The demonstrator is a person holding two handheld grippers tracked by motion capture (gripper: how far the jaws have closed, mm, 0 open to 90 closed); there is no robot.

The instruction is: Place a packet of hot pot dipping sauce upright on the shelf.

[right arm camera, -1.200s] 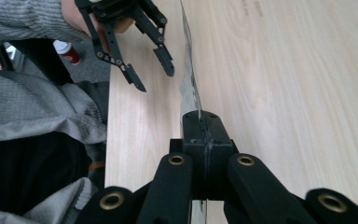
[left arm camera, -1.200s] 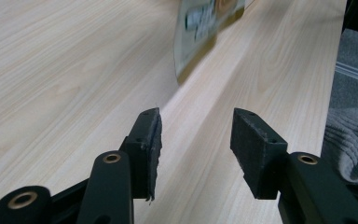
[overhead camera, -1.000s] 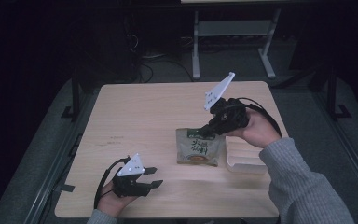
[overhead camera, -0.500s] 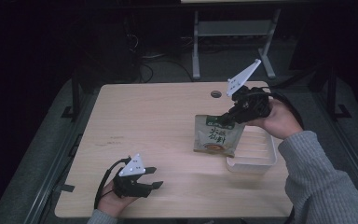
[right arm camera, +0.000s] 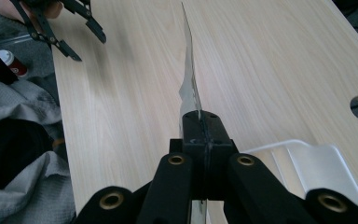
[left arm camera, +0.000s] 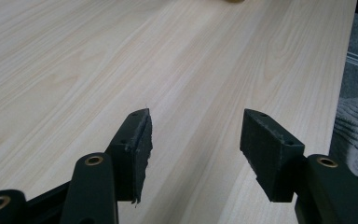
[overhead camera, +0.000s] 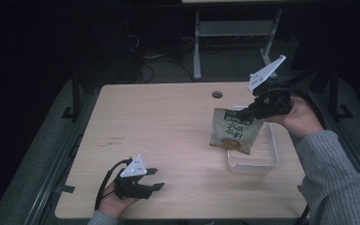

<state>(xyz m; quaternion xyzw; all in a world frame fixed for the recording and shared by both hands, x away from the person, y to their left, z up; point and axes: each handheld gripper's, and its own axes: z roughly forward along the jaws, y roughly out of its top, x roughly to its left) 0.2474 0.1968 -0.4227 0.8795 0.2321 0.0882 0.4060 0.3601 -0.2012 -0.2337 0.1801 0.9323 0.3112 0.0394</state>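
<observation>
Table (overhead camera: 168, 136): light wood, cable hole (overhead camera: 217, 94) near its far edge, right of middle. Most of the top bare.

Clear plastic tray (overhead camera: 262, 159) sat by the table's right edge, about midway between far and near, open side up, so things could be dropped in from above. In the right gripper view its rim (right arm camera: 307, 154) showed just below and beside the jaws.

Green snack pouch (overhead camera: 234, 131) hung in the air over the tray's left rim, tilted, its lower end just above the tray wall. Pinched by its top corner, so it dangled freely with the printed face toward the camera. Judged: gripped that way to carry it clear of the tabletop and lower it into the tray.

Right gripper (overhead camera: 252, 110): jaws pressed fully together on the pouch's top edge; in its own view the foil (right arm camera: 189, 84) ran edge-on out of the closed pads. Held above the tray's far left corner.

Left gripper (overhead camera: 155, 179): low near the table's near edge, left of middle, pointing right. Jaws had just been opening and stood fairly wide, nothing between the pads (left arm camera: 137, 140), only bare wood. Judged: parked, waiting out of the way.
</observation>
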